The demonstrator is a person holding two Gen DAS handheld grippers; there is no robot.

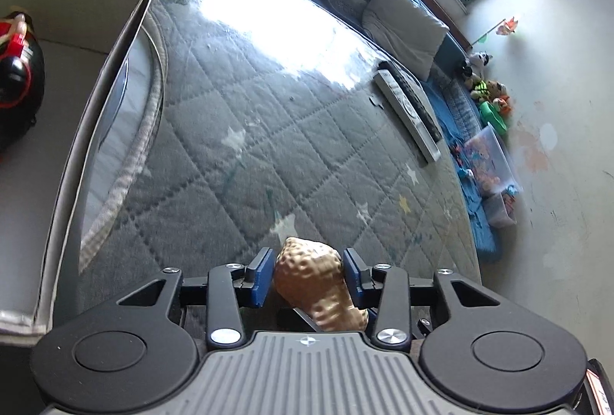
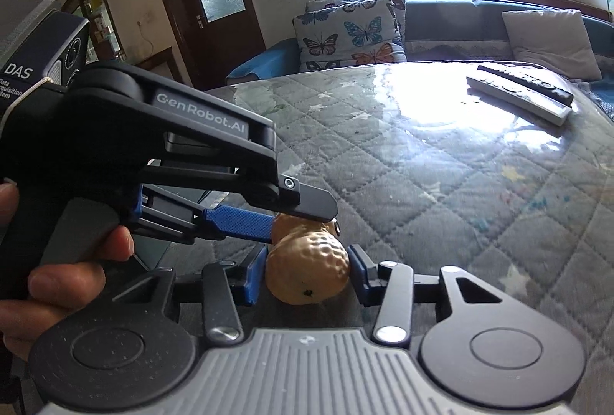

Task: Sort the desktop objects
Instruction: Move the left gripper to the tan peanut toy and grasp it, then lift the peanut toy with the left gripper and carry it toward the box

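My right claw (image 2: 307,267) grips the peanut-shaped toy (image 2: 309,271) low in the frame's centre on the tabletop (image 2: 441,184); my left claw (image 1: 309,275) brackets its other end, pads seemingly not quite pressing

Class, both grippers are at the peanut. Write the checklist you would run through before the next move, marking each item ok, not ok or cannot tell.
1. Right gripper shut on the peanut: ok, pads on both sides.
2. Left gripper pressing the peanut's other end: cannot tell; its pads hug it closely.
3. Only one gripper on the peanut: not ok, both are at it.
4. Cardboard box open on top: ok.
5. Room in the box beside the black-and-red item: ok.
6. Remote controls away from the box side: ok.
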